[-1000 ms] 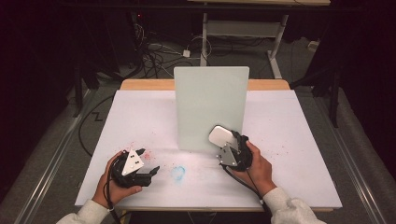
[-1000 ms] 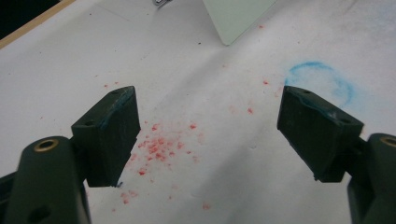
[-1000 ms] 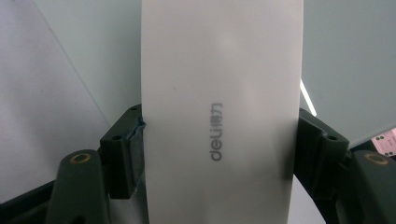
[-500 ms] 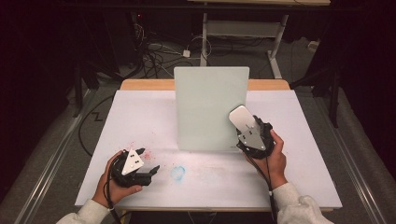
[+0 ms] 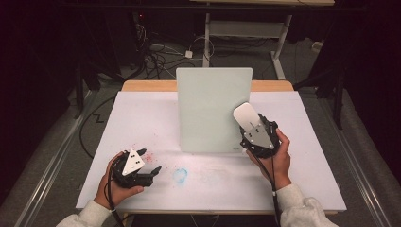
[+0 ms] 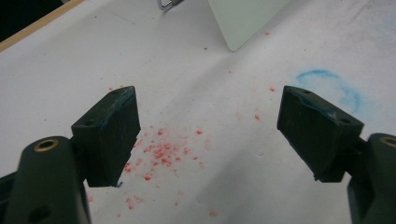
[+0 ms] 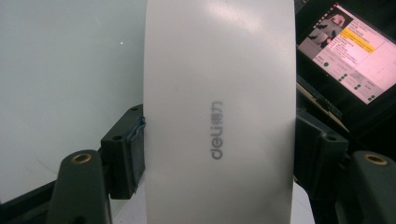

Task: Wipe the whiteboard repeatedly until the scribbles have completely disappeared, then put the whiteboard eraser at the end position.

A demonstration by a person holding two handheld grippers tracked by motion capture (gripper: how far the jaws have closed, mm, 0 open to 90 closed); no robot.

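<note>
At 4 o'clock of the board [image 5: 213,109], your right gripper [image 5: 249,124] jaws clamp 1 white eraser [image 7: 219,112]; left gripper [image 5: 150,173] jaws released. Risk: smooth casing slips if tilted.

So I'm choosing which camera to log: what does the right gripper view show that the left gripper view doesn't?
Right gripper view: a white eraser printed "deli", clamped between the right gripper jaws, with a lit screen behind. Left gripper view: the open left gripper above red crumbs and a blue smudge on the table. Both: the upright whiteboard.
</note>
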